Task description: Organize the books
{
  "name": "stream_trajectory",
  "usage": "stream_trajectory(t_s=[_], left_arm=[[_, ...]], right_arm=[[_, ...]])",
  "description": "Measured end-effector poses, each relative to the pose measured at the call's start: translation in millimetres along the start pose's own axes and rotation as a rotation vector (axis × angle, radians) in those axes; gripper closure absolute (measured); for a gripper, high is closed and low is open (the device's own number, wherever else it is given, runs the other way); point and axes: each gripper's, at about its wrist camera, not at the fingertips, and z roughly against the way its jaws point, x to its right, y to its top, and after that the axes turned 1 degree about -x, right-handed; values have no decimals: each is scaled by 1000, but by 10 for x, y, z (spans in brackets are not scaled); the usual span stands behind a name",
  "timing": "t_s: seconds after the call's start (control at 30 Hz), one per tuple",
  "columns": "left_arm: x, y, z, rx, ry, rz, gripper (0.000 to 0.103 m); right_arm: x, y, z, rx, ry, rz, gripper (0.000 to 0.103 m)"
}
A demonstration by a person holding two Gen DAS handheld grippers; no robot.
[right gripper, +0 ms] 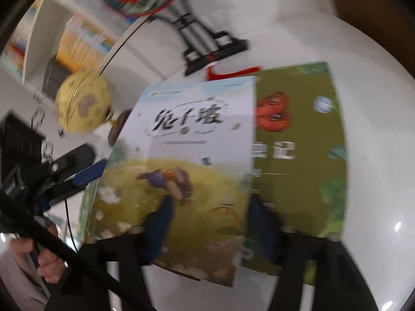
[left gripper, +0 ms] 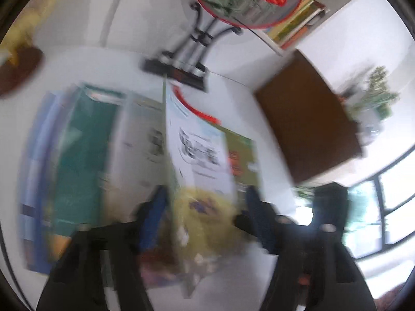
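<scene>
A picture book (right gripper: 197,134) with a pale blue sky and a yellow field on its cover lies tilted over an olive green book (right gripper: 298,129) on the white table (right gripper: 376,129). My right gripper (right gripper: 211,221) stands over its lower part: the left finger lies in front of the cover, the right finger just past its right edge, with a wide gap between them. My left gripper (right gripper: 97,158) is at the book's left edge. In the blurred left wrist view the same book (left gripper: 199,150) rises between the left gripper's (left gripper: 206,211) fingers; contact is unclear. The green book (left gripper: 243,153) shows behind it.
A teal book (left gripper: 85,142) and a blue book (left gripper: 36,168) lie to the left. A brown board (left gripper: 306,121) sits at the right, a plant (left gripper: 376,96) beyond it. A fan on a stand (right gripper: 212,49), a yellow globe (right gripper: 83,103) and a bookshelf (right gripper: 83,44) stand behind. A hand (right gripper: 49,259) holds the left gripper.
</scene>
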Motion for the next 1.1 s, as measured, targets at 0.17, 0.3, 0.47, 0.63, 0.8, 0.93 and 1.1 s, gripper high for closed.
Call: stream_trajectory(t_s=[0.17, 0.3, 0.47, 0.63, 0.8, 0.93, 1.1], left_arm=[[180, -126, -352, -120, 104, -106, 82], [90, -12, -349, -150, 167, -45, 77], [-136, 90, -229, -129, 165, 37, 83], [-115, 78, -233, -134, 171, 55, 93], [-82, 50, -237, -166, 166, 101, 94], [-8, -53, -255, -188, 246, 39, 93], [-12, -90, -242, -191, 260, 23, 93]], right_arm=[[64, -26, -23, -28, 63, -38, 74], [-3, -40, 4, 1, 52, -35, 74], [57, -37, -10, -12, 65, -73, 74], [142, -71, -35, -13, 106, -174, 70], [166, -118, 11, -1, 152, -245, 52], [121, -150, 76, 34, 130, -220, 63], [92, -117, 310, 112, 277, -196, 77]])
